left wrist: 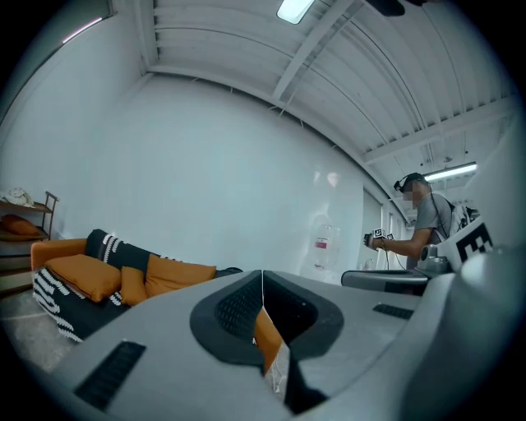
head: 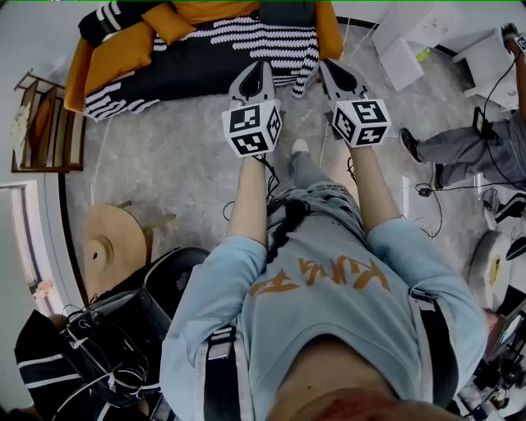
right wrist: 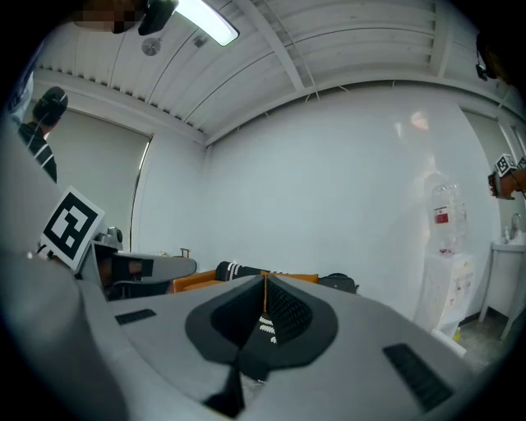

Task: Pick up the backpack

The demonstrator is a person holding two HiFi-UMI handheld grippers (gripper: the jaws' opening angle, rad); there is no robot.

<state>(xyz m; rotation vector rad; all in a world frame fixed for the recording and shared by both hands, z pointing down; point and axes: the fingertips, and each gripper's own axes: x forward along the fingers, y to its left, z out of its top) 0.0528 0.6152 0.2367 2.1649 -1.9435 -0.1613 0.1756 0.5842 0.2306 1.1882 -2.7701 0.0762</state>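
Note:
A dark backpack lies on the orange sofa, just right of its orange cushions and past a black-and-white striped blanket. In the right gripper view the backpack shows as a low dark shape at the sofa's right end. In the left gripper view only the backpack's top edge peeks out behind the cushions. Side by side, my left gripper and right gripper are held level over the floor, pointing at the sofa's front edge. Both are shut, with nothing between the jaws. Neither touches the backpack.
A wooden shelf stands at the left wall, with a round wooden stool nearer me. A black bag with cables sits at my lower left. White furniture, floor cables and another person's legs are to the right. A water dispenser stands by the wall.

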